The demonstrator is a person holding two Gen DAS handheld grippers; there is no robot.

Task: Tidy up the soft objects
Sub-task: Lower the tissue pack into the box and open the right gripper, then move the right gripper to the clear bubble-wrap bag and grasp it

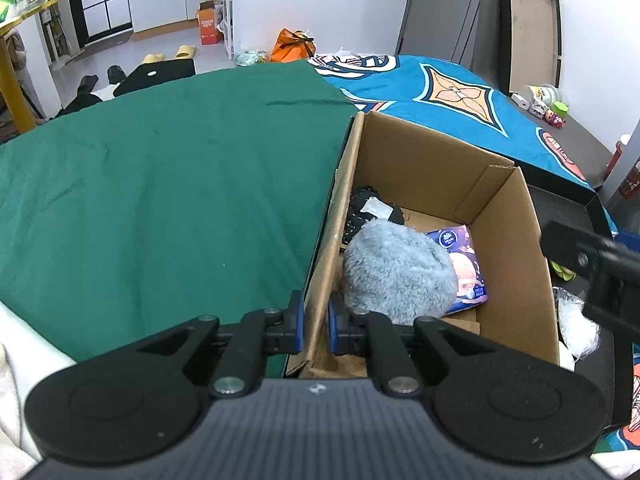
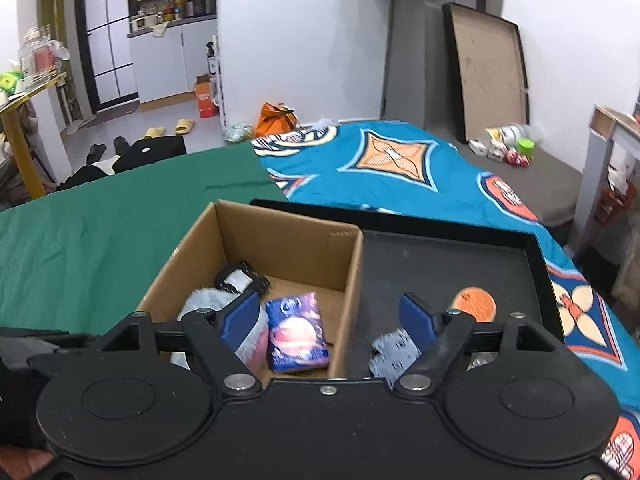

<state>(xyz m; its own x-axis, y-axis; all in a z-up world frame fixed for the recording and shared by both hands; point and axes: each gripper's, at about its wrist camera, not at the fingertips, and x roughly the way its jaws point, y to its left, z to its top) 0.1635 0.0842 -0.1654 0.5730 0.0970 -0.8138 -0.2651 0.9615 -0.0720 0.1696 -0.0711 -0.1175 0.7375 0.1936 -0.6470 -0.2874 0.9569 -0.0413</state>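
A cardboard box (image 1: 504,216) stands on the bed and holds a grey fluffy soft thing (image 1: 398,272), a black item (image 1: 366,210) and a purple tissue pack (image 1: 466,264). My left gripper (image 1: 316,322) is shut on the box's left wall (image 1: 332,224), one pad on each side. In the right wrist view the box (image 2: 288,248) sits left of a black tray (image 2: 440,264). My right gripper (image 2: 332,316) is open and empty above the box's right wall, over the tissue pack (image 2: 298,332). A grey patterned cloth (image 2: 390,350) and an orange round thing (image 2: 474,304) lie in the tray.
A green sheet (image 1: 160,184) covers the left of the bed and a blue patterned blanket (image 2: 400,168) the right. Small bottles and toys (image 2: 508,144) sit at the far right. A crinkled plastic bag (image 1: 576,320) lies right of the box.
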